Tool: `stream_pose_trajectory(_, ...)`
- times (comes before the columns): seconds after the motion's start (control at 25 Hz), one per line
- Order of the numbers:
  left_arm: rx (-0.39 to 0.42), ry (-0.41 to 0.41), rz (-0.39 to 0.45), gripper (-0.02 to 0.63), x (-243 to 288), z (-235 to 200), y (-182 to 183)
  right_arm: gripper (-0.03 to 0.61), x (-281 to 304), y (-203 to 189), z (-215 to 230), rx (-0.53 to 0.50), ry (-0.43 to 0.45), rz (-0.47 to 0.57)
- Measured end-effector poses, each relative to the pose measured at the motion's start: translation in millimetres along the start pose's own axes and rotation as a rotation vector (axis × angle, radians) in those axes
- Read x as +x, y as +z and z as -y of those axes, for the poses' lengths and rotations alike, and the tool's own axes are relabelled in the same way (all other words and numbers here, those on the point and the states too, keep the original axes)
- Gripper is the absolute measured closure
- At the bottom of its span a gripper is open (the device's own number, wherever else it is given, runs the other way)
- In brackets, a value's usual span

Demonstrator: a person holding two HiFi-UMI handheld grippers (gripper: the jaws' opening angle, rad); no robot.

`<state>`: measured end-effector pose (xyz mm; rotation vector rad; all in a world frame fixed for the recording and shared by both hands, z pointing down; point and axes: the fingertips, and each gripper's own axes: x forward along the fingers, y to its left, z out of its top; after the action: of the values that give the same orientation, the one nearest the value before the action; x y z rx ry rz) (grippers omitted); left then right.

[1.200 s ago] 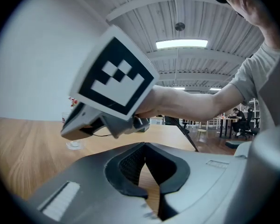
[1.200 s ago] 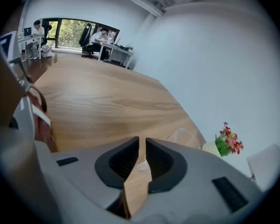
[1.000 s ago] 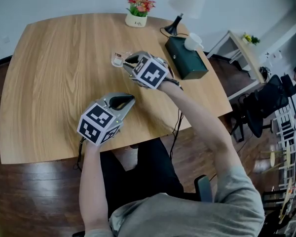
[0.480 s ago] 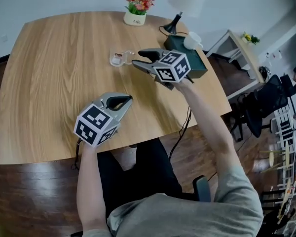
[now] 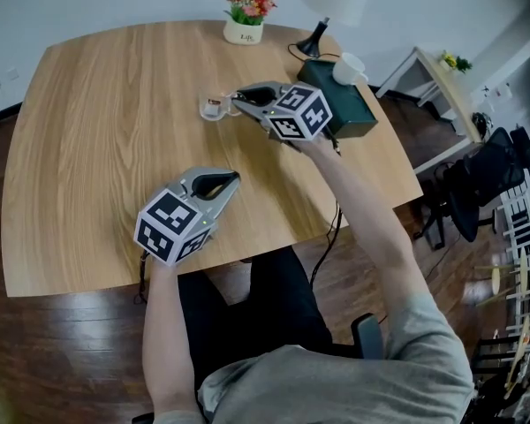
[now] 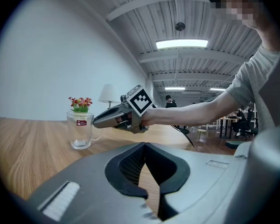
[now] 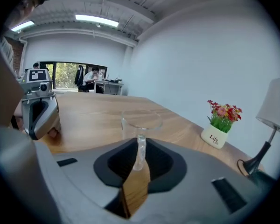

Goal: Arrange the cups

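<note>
A clear glass mug (image 5: 214, 107) stands upright on the wooden table (image 5: 97, 104), its handle turned toward my right gripper (image 5: 236, 102). In the right gripper view the handle (image 7: 140, 153) stands between the closing jaws, which pinch it. The mug (image 6: 80, 129) and the right gripper (image 6: 95, 122) also show in the left gripper view. My left gripper (image 5: 236, 177) hovers over the near part of the table, jaws together and nothing in them.
A small flower pot (image 5: 245, 20) and a lamp (image 5: 331, 3) stand at the far edge. A dark green box (image 5: 340, 104) with a white cup (image 5: 347, 67) on it lies right of the mug. A side table (image 5: 433, 87) and chairs stand beyond the right edge.
The right gripper drew back from the mug, rolled and opened wide, then its jaws narrowed onto the handle. The mug and the left gripper stayed put.
</note>
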<state>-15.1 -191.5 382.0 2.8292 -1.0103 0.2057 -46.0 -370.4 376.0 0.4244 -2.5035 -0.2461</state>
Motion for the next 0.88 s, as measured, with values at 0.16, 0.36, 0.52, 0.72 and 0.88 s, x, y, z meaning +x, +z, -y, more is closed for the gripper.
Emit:
stream_pose_trajectory(0.16, 0.001, -0.001, 0.0, 0.604, 0, 0, 0, 0.508, -8, -2, 0, 0.092, -0.018, 0.058)
stream_pose_trajectory(0.36, -0.001, -0.001, 0.0, 0.604, 0, 0, 0, 0.508, -20, -11, 4, 0.254, 0.002, 0.124)
stream_pose_trajectory(0.52, 0.0, -0.001, 0.0, 0.604, -3, 0, 1, 0.508, -33, -13, 1, 0.263, -0.001, 0.127)
stream_pose_trajectory(0.72, -0.002, -0.002, 0.0, 0.604, -3, -2, 1, 0.509, -52, -19, -8, 0.27, 0.008, 0.129)
stream_pose_trajectory(0.88, -0.003, -0.003, -0.001, 0.604, -4, -3, 1, 0.509, -73, -25, -11, 0.294, -0.001, 0.153)
